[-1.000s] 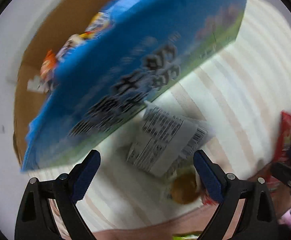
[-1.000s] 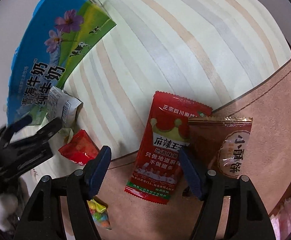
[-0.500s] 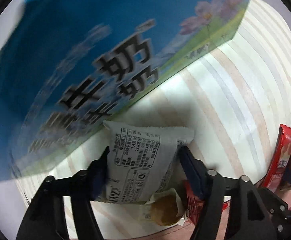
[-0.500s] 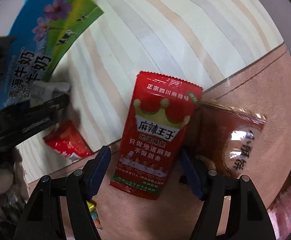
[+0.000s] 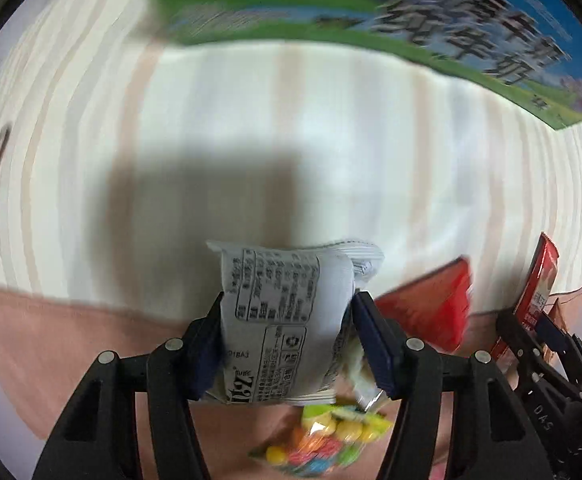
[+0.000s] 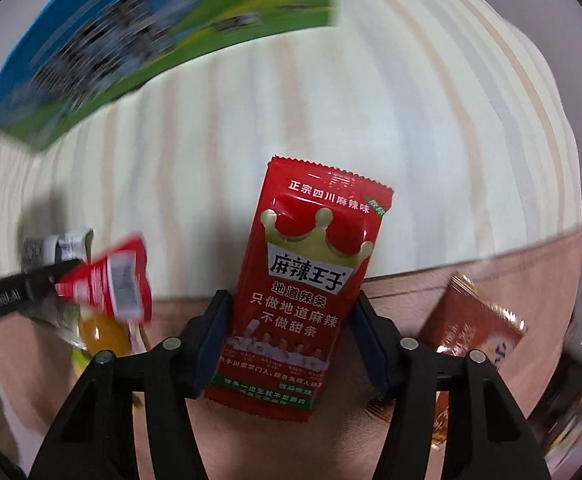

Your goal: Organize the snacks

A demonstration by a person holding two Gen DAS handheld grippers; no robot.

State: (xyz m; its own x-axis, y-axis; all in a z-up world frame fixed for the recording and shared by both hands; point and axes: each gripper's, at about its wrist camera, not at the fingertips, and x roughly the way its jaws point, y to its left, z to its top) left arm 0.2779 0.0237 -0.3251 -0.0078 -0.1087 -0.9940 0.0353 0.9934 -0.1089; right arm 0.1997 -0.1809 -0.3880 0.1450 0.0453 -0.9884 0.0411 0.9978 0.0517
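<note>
My left gripper [image 5: 287, 340] is shut on a white snack packet [image 5: 283, 320] with black print and holds it above the pink cloth. My right gripper [image 6: 289, 340] is shut on a red spicy-strip packet [image 6: 311, 280] with a gold crown. A small red packet [image 5: 431, 308] lies between the two grippers; it also shows in the right wrist view [image 6: 111, 280]. A blue and green milk box [image 5: 431, 32] stands at the back on the striped cloth; it also shows in the right wrist view [image 6: 131, 48].
A clear bag of coloured candies [image 5: 323, 444] lies under the left gripper. A brown packet [image 6: 471, 328] lies right of the right gripper. The striped cloth [image 6: 371, 120] meets a pink cloth [image 6: 511, 280] along the front.
Both grippers have closed on their packets: the left on the white one, the right on the red one. Both views have swung, and the milk box now sits farther back.
</note>
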